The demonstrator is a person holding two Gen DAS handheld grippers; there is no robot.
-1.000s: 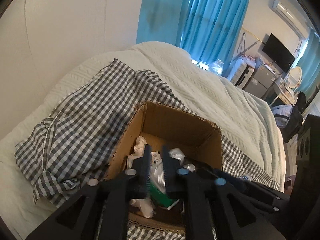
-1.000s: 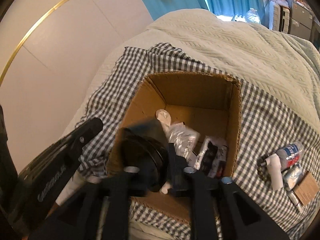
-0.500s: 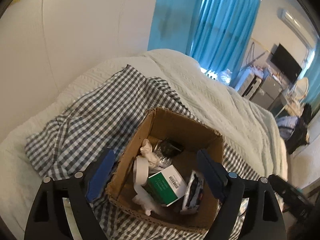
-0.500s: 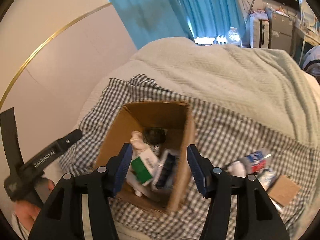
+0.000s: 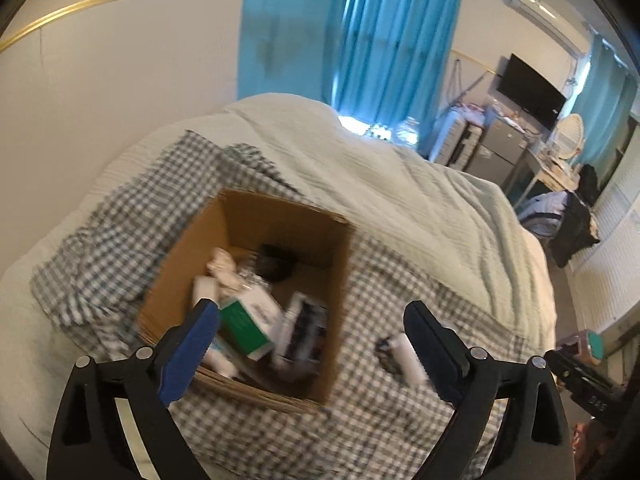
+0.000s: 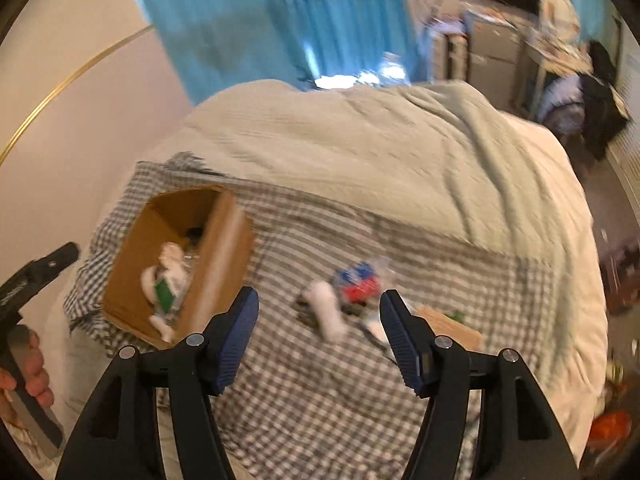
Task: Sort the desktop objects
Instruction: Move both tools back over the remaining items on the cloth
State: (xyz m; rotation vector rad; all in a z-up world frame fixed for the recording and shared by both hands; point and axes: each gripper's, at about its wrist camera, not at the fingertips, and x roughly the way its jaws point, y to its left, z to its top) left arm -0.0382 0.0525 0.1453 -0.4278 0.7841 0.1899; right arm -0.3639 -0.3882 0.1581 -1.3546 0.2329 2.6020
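**Both tools emptied and pulled back from the box**

Spread wide now, the left tool and the right tool, where a second ago each was pressed together on something low over the cardboard box. Released into the box, by the look of it: a green-and-white carton lying tilted on top of the pile, with a dark round item at the box's 12 o'clock end. Lifted and swung toward 3 o'clock since then, both views, with heavy motion blur. Probably means one drop-off finished and the next pick under way.

Still to sort, a small cluster on the checked cloth spread over the bed, near the box at its 3 o'clock side: a white tube-like piece, a small bottle with a blue and red label just beside it, a flat brown card or carton at the cluster's 4 o'clock edge. Too blurred to name the rest. Framed between the right tool's fingers, the white piece and bottle, so likely next targets.

Box upright, open-topped, roughly half full.
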